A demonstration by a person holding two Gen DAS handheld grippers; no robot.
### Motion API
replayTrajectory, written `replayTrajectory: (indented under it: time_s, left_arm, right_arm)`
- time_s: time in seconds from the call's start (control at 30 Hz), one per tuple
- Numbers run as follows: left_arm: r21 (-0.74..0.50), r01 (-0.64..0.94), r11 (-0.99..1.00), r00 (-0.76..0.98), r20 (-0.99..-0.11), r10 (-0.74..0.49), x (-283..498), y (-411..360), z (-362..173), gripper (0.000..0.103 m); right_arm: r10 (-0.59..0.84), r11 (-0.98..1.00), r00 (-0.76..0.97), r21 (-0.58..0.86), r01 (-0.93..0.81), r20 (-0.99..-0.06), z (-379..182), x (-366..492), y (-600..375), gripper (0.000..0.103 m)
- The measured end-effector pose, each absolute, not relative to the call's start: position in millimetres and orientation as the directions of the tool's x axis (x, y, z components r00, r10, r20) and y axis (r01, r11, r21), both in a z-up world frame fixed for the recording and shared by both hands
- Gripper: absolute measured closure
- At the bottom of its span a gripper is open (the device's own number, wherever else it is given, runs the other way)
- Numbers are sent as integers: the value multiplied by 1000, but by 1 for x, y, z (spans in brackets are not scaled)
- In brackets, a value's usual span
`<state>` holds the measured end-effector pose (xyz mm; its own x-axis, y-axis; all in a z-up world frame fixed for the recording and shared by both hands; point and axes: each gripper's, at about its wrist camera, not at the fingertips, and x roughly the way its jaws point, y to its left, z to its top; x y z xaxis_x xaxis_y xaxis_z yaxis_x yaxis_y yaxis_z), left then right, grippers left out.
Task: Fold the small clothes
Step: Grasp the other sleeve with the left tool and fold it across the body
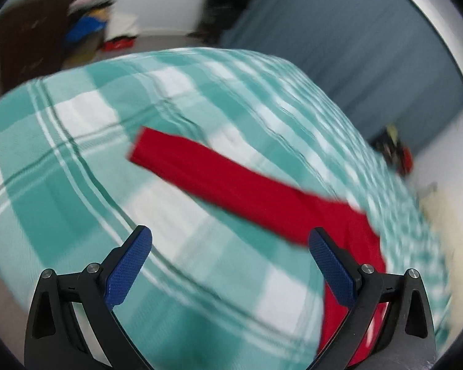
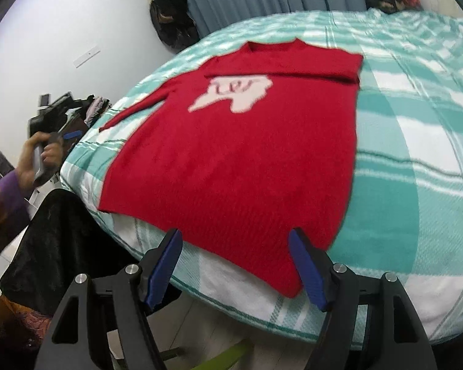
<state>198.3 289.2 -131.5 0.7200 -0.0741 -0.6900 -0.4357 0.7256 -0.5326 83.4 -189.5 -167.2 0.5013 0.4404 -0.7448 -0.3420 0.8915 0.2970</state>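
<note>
Right wrist view: red sweater [image 2: 237,160] lies face up on the teal-and-white checked bedspread [image 2: 416,141], straight ahead of the right gripper [image 2: 236,265]. Jaws spread wide, nothing between them; the hem sits just past the fingertips, its near corner close to the right-hand finger. Pale graphic on the chest, well ahead. Far sleeve on the gripper's right looks already folded across the shoulders, a doubled band below the collar. The other sleeve still stretches out to the gripper's left, towards the bed edge.

Left wrist view, motion-blurred: left gripper [image 1: 230,259] also spread open and empty. That outstretched sleeve [image 1: 219,182] runs diagonally ahead of it, cuff far ahead-left, and the body of the sweater passes under and behind the right-hand finger. No contact with the fabric that I can see.

In the right wrist view the left hand [image 2: 43,157] holding its gripper sits off to the far left, beyond the bed edge, well apart from the sweater.

Progress estimate: early. One sleeve in, one sleeve out, body not folded. Remaining: bring the left-hand sleeve across, then fold hem up to collar. Knit looks thick, so it should hold a fold but may bulk up at the shoulders.
</note>
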Motion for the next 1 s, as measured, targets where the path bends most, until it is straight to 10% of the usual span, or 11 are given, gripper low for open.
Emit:
replayTrajectory:
  time_s: [0.17, 0.53, 0.57, 0.63, 0.67, 1.0]
  left_arm:
    - [-675, -576, 461, 704, -697, -140, 218, 363, -188, 24]
    - [-649, -594, 475, 701, -708, -91, 265, 370, -212, 11]
    - [-632, -601, 490, 695, -716, -71, 267, 369, -211, 19]
    - [-568, -621, 540, 656, -753, -38, 275, 369, -208, 86]
    - [-558, -626, 545, 640, -767, -51, 280, 370, -209, 97]
    - [-482, -124, 867, 741, -627, -242, 372, 199, -27, 98]
  right_arm:
    - [417, 895, 474, 258, -364, -775, -173, 83, -179, 32]
    - [387, 903, 460, 227, -365, -799, -179, 87, -172, 32]
    - [385, 904, 459, 226, -363, -801, -179, 87, -172, 32]
    - [384, 904, 459, 227, -361, -801, -179, 86, -172, 32]
    - [386, 904, 460, 229, -360, -800, -179, 87, -172, 32]
    - [427, 894, 478, 280, -350, -767, -175, 88, -179, 32]
